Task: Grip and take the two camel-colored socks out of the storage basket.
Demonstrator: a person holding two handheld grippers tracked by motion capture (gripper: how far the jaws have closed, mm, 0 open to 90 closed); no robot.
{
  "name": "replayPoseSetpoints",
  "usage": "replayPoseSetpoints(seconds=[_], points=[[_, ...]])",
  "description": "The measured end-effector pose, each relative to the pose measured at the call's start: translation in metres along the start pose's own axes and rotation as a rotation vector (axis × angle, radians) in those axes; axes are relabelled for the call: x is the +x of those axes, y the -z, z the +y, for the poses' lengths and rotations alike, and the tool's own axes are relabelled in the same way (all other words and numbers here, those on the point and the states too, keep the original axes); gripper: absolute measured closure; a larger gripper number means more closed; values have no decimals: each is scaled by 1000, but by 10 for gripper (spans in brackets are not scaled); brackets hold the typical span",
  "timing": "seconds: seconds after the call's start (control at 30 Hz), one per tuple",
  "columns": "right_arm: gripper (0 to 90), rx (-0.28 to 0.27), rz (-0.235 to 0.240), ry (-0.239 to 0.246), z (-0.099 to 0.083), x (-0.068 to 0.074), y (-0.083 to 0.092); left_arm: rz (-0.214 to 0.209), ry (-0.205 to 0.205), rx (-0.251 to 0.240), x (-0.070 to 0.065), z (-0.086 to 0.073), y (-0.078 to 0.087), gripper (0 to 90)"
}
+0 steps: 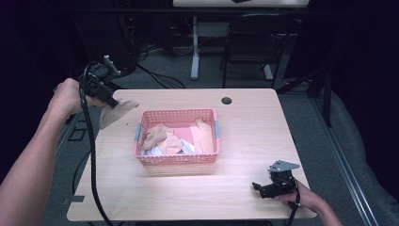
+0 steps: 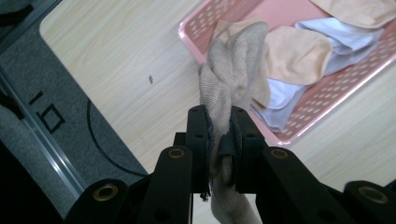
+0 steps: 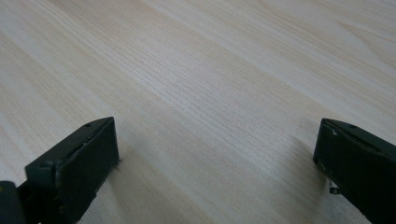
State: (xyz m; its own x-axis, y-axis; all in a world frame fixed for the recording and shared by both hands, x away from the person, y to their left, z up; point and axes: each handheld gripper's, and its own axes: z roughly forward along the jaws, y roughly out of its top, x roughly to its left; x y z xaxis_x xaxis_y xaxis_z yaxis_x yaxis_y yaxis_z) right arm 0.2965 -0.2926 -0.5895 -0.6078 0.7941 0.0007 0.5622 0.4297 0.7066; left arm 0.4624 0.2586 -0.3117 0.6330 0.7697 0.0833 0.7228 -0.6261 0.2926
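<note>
Socks, peach and white, fill our pink basket [image 1: 214, 136] mid-bench [image 1: 244, 193]. Our left gripper [image 2: 219, 133] has fingers clamped on a beige sock [image 2: 233, 60] left of it; right gripper [image 3: 217, 154] fingers apart.

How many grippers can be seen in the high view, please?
2. The left gripper is above the table's far left corner, shut on a beige sock. The right gripper rests near the front right edge, jaws open.

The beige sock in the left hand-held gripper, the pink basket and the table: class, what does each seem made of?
Beige sock: knitted fabric, matte; a fine ribbed weave shows, and it hangs limp.
Pink perforated basket: probably moulded plastic; regular slots, smooth even colour.
Pale table: wood or wood-look laminate; straight grain lines, faint sheen.
</note>
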Motion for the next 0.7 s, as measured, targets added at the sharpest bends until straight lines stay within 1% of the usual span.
replayPoseSetpoints(seconds=[0.03,0.1,0.13,0.2,0.23,0.27,0.33,0.4,0.43,0.5,0.53,0.63,0.67,0.7], points=[[0,1,-2,1,0,0,0,8,4,2,2,-2,0,797],[0,2,-3,2,0,0,0,17,29,3,9,-6,-3,798],[0,2,-3,2,0,0,0,17,29,3,9,-6,-3,798],[0,1,-2,1,0,0,0,23,52,4,15,-11,-7,798],[0,1,-2,1,0,0,0,21,68,12,18,-14,-10,799],[0,2,-3,1,0,0,0,21,68,12,18,-14,-10,798],[0,2,-2,1,0,0,0,34,95,21,26,-21,-19,799],[0,2,-3,2,0,0,0,34,103,16,28,-22,-22,798],[0,0,0,0,0,0,0,37,116,20,32,-26,-27,798],[0,1,0,1,0,0,0,40,130,16,36,-29,-32,799],[0,1,0,0,0,0,0,37,145,15,39,-33,-39,799],[0,3,-3,2,0,0,0,30,171,17,43,-39,-54,799],[0,0,0,0,0,0,0,28,179,29,44,-42,-60,799],[0,0,0,0,0,0,0,30,188,29,45,-45,-65,800]])
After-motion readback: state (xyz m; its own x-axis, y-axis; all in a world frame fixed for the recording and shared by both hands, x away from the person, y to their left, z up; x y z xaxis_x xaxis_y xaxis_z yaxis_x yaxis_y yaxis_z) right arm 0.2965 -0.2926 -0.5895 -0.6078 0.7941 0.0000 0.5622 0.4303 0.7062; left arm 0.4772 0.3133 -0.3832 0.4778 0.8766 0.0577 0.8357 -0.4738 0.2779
